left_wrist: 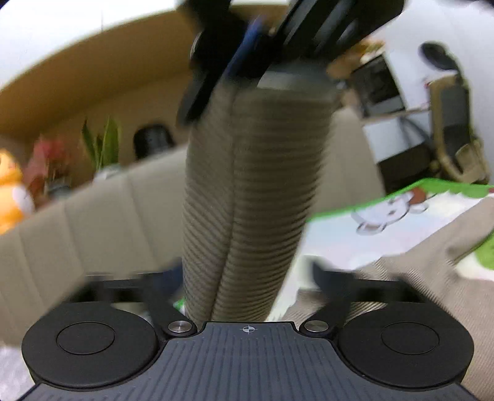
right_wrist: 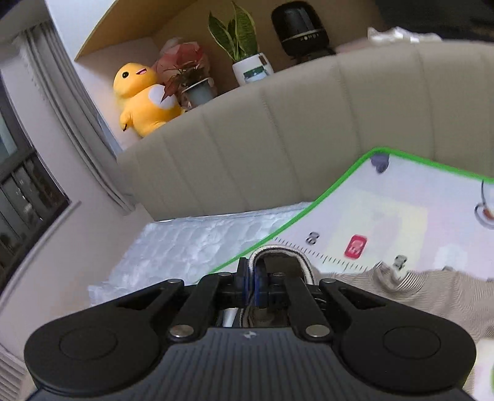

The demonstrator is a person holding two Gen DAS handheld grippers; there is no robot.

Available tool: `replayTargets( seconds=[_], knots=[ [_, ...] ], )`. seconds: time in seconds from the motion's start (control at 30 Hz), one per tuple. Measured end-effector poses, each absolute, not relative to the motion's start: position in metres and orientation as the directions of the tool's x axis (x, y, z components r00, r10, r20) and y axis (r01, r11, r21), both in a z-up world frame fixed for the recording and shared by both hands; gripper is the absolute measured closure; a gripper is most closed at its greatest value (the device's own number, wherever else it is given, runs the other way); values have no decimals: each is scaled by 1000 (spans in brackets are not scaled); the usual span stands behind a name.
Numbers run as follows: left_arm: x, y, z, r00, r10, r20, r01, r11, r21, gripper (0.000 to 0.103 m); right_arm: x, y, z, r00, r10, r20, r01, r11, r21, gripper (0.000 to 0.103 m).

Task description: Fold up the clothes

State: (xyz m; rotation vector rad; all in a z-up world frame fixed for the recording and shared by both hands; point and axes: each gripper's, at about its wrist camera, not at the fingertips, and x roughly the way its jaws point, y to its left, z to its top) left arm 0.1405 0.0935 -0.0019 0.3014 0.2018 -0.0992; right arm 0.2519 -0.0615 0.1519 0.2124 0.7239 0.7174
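A beige ribbed garment (left_wrist: 247, 200) hangs as a long bunched strip in the blurred left wrist view. At its top my right gripper (left_wrist: 244, 61) holds it. The strip runs down between the fingers of my left gripper (left_wrist: 247, 271), whose jaws stand wide apart; the right finger (left_wrist: 324, 277) shows a small gap to the cloth. In the right wrist view my right gripper (right_wrist: 254, 277) is shut on the garment's pale ribbed edge (right_wrist: 278, 251). The rest of the garment (right_wrist: 432, 296) trails to the right over the play mat (right_wrist: 386, 209).
The green-edged cartoon mat (left_wrist: 370, 234) lies beside a white quilted sheet (right_wrist: 191, 240). A beige padded backrest (right_wrist: 278, 123) stands behind. The ledge above holds a yellow plush toy (right_wrist: 142, 95), potted plants (right_wrist: 244, 40) and a black speaker (right_wrist: 299, 27). A chair (left_wrist: 454, 123) stands far right.
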Motion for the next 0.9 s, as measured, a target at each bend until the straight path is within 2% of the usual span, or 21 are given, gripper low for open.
replayTargets(
  seconds=[0.07,0.13,0.27,0.3,0.33,0.37,0.43,0.5,0.6,0.7,0.8,0.9],
  knots=[
    [158,128,3,965,-6,-263,47,987,151,72,258,-71,153,553,656,-513,-515,754,409,98],
    [174,173,7,942,99,-321,-99,995,15,84,267,-92,151,597,632,-494,-473,775,420,97],
    [190,253,-4,865,220,-452,-344,914,-215,83,291,-157,124,705,492,-511,-297,859,418,95],
    [191,265,-9,848,220,-482,-379,887,-262,73,296,-176,114,727,444,-523,-239,878,414,95],
    [191,275,-14,829,219,-514,-419,852,-313,57,301,-195,102,745,389,-541,-174,897,406,95],
    [191,283,-20,810,221,-544,-460,813,-355,50,305,-214,90,760,332,-559,-109,913,393,94],
    [190,293,-29,766,243,-595,-541,744,-392,18,310,-252,64,777,206,-595,19,937,350,87],
    [184,305,-36,735,250,-630,-597,680,-426,8,307,-292,40,784,89,-614,163,926,341,81],
    [168,329,-50,725,184,-664,-637,546,-544,7,294,-357,7,776,-58,-628,379,839,391,79],
    [150,345,-66,767,76,-637,-619,347,-705,4,279,-398,-18,754,-189,-629,529,742,411,76],
    [141,342,-68,796,28,-605,-586,287,-758,4,266,-422,-38,730,-250,-636,607,664,436,68],
    [136,331,-65,803,-16,-595,-564,299,-769,2,263,-429,-57,705,-255,-662,654,594,468,66]
  ],
)
